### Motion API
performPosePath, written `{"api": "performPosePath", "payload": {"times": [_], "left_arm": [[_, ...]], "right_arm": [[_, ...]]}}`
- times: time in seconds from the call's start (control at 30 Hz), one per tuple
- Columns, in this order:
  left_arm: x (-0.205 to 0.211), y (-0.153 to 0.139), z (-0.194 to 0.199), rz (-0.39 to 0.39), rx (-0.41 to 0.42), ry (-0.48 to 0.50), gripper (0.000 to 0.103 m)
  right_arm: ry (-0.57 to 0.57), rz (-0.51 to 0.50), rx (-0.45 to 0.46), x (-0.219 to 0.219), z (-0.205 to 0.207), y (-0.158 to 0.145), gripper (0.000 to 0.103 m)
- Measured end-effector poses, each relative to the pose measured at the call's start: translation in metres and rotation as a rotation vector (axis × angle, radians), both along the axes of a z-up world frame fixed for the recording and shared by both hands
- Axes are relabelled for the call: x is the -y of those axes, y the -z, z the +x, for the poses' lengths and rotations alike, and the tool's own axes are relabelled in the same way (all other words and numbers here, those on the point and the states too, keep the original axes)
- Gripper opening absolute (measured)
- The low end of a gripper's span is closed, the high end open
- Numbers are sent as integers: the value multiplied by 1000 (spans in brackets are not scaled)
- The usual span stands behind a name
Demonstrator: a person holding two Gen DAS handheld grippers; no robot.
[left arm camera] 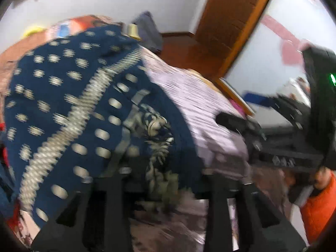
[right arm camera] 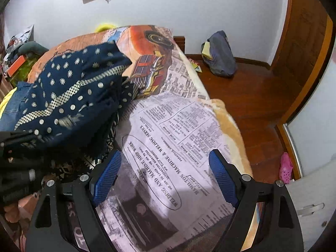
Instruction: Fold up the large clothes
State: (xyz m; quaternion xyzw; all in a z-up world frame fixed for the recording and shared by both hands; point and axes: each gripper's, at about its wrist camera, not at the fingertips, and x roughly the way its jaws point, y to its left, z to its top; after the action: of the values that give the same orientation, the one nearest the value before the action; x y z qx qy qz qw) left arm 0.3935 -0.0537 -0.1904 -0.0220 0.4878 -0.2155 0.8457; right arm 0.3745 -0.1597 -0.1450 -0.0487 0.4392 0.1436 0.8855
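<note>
The navy patterned garment (right arm camera: 69, 96) lies heaped on the left side of the bed, on a blanket (right arm camera: 178, 126) printed like a newspaper. The left gripper (left arm camera: 166, 180) sits low at the garment's near edge, with cloth bunched between its fingers; the blur makes it impossible to tell whether its jaws pinch it. The right gripper (right arm camera: 166, 176) hovers over the bare blanket just right of the garment, jaws spread wide. A dark bag (right arm camera: 220, 54) rests on the wooden floor (right arm camera: 252, 96) at far right
</note>
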Motion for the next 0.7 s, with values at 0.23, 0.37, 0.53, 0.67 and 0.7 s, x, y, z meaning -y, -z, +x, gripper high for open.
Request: {"api": "performPosePath", "payload": {"times": [0.23,0.37,0.53,0.67,0.7], "left_arm": [[8,-23,-49,50,55,53,50],[-16,-47,-75,84,120,16,53],[-64,-75,-92,147,219,-115,68],[-115,-82,-78,210,249,-229,71],[-124,-80,-71,216,242,-254,71]], "right_arm": [[-19,18,57,0,-15,-28,83],[-70,19,99,-13,-26,-47,83],[-153,52,128,-44,-32,-58,83],[-231,83,113,-81,-30,-51,83],[-249,86,101,-91,-28,-47,83]]}}
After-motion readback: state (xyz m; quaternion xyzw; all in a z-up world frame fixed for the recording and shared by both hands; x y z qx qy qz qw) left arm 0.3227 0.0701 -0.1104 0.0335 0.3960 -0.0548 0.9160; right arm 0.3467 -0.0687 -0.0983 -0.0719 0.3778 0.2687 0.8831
